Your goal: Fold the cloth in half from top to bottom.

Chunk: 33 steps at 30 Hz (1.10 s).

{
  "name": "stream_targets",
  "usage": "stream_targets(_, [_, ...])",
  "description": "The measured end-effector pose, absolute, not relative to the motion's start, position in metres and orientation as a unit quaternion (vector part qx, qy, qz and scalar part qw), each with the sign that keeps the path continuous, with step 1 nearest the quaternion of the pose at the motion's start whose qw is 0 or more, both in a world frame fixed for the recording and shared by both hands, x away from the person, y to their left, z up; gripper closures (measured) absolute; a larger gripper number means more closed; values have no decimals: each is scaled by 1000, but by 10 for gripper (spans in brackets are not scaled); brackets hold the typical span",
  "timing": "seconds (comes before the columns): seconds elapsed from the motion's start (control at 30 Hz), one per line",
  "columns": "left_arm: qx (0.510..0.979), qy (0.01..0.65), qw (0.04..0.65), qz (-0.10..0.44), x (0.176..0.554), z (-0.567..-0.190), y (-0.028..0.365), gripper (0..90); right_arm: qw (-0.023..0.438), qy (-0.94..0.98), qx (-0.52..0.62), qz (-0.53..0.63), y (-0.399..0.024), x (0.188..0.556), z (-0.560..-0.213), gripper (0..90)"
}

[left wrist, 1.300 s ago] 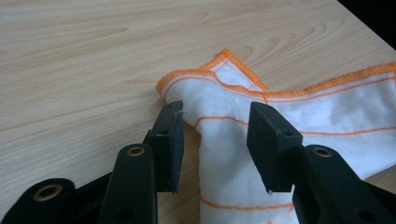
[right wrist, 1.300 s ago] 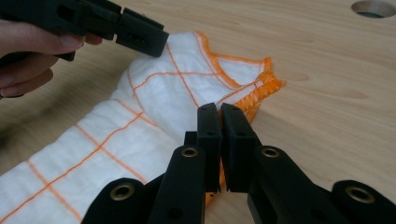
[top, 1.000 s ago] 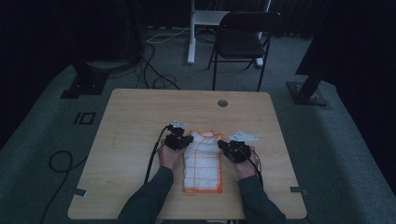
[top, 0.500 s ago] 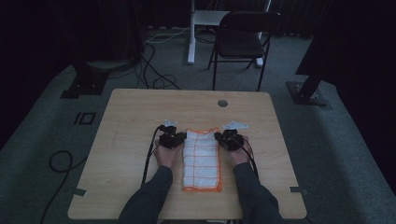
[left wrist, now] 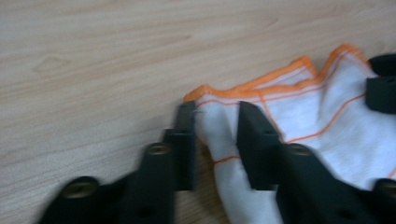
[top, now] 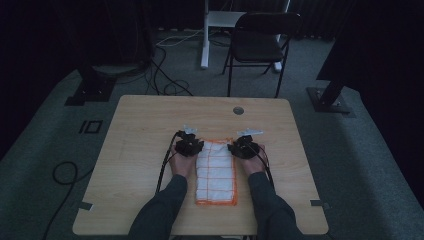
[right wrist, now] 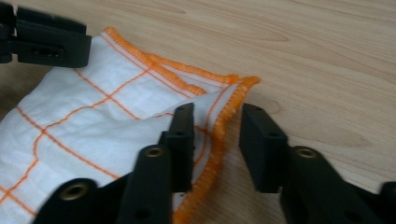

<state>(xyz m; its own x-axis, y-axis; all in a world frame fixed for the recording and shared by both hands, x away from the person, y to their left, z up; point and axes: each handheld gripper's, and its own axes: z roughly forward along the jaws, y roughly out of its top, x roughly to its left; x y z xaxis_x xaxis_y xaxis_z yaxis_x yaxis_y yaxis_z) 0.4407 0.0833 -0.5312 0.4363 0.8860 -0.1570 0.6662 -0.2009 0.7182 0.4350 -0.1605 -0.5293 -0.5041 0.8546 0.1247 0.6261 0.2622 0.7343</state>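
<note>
**Both far corners let go: the fold looks laid**

While the cloth point(top: 216, 172) lies as a narrow folded strip down the middle of the table point(top: 140, 125), near the person's edge, both tools sit at its far end, one at each corner. A second ago they were further up the table with the cloth bunched between them; now they have drawn back slightly and the strip lies flatter and straighter, its orange hem running square along the top.

From the left gripper point(left wrist: 212, 121), the jaws stand partly apart astride the near corner of the cloth; they have just been opening and then easing shut a little. White fabric humps up between them, though the blur there makes it hard to say whether a pad grazes it; it does not look pinched. From the right gripper point(right wrist: 215, 123), the jaws have just been opening, and they stand moderately apart over the hemmed corner, one jaw resting on the fabric, the other on bare wood, with no squeeze on the hem.

My reading is that the fold has been set down and released. What remains is either lifting clear or taking fresh hold of these corners for another fold.
</note>
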Motion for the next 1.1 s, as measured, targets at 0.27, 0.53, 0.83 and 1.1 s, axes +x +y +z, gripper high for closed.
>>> stream_targets(0.27, [732, 527, 411, 134, 440, -528, 94, 878, 126, 762, 494, 399, -162, 443, -531, 624])
stream_targets(0.53, [721, 556, 385, 153, 442, -534, 100, 802, 134, 767, 496, 384, -157, 445, -530, 760])
stream_targets(0.83, [736, 541, 370, 168, 444, -532, 92, 672, 126, 757, 510, 388, -156, 454, -534, 681])
stream_targets(1.1, [738, 549, 352, 173, 445, -537, 93, 693, 115, 767, 503, 380, -149, 459, -537, 639])
